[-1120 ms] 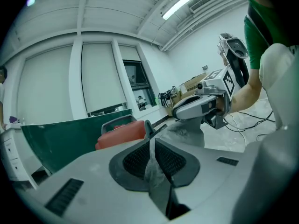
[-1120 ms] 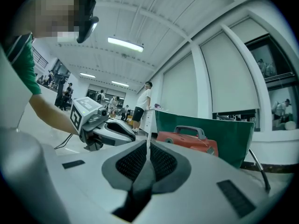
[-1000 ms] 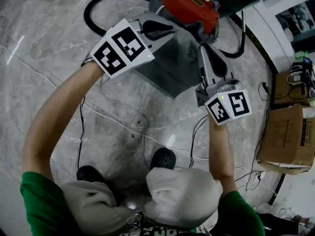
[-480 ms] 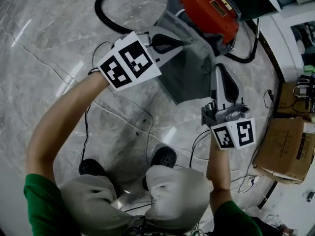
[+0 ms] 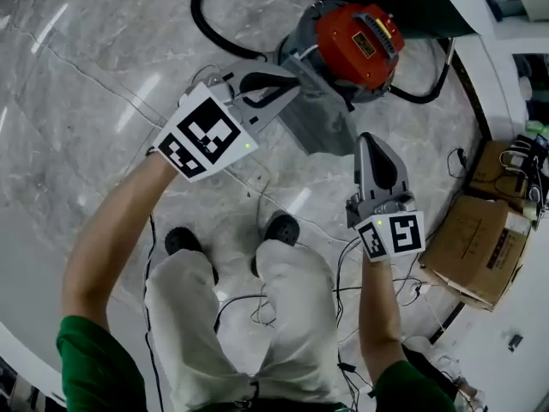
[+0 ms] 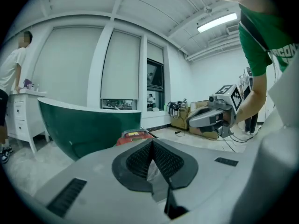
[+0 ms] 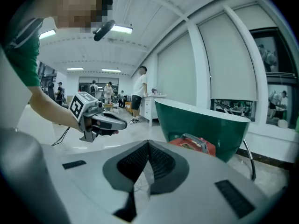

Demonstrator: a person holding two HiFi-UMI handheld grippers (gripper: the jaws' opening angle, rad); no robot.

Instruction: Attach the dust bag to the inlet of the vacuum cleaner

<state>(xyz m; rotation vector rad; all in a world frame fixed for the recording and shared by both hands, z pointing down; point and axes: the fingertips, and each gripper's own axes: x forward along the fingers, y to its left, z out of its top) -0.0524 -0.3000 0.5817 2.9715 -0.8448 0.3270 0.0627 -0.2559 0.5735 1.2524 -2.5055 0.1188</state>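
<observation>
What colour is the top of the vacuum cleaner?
Red. The vacuum cleaner has a grey body under that top. The head view shows it best.

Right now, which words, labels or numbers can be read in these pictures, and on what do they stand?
Yellow label on the red vacuum cleaner: too small to read.
Print on the cardboard box: too blurred to read.
White letters on the green shirt: cut off, not readable.
Nothing can be read whole.
</observation>
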